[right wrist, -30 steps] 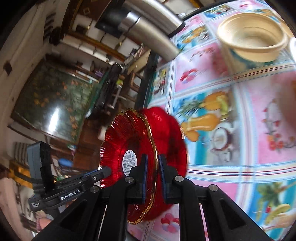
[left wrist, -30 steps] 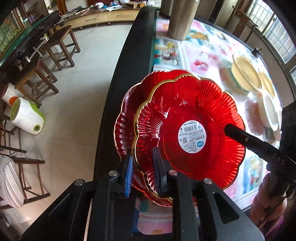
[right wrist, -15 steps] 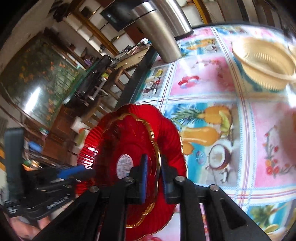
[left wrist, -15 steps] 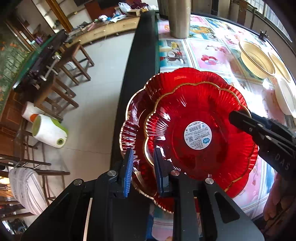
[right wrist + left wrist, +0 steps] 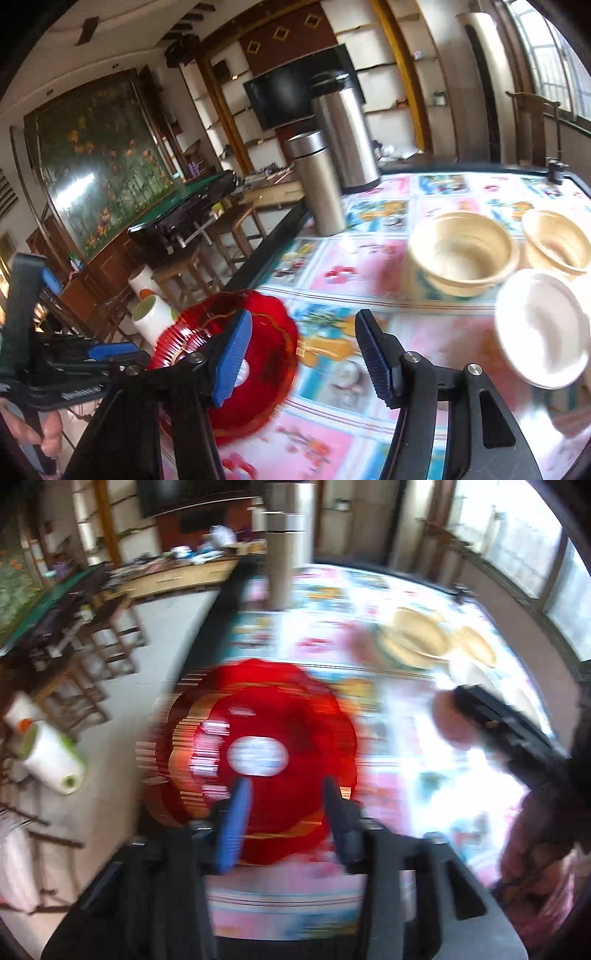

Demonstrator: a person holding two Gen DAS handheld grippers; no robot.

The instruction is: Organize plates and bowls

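The red, scallop-edged, ribbed translucent plates with gilt rims [image 5: 229, 354] lie stacked near the table's left edge, on the fruit-printed plastic tablecloth [image 5: 351, 369]; a white label [image 5: 257, 756] shows at the centre of the top one. They look light, rigid, glossy and probably brittle, so the thin rim seems the safest place to pinch, squarely, since ribbing may slip. The left gripper [image 5: 284, 812] hangs over the stack, jaws opening, nothing pinched between them. The right gripper [image 5: 303, 358] is opening too, fingers spread over bare cloth just beside the plates. Farther off stand cream-coloured round bowls [image 5: 461, 254], a white bowl [image 5: 539, 328] and a steel flask [image 5: 319, 184].
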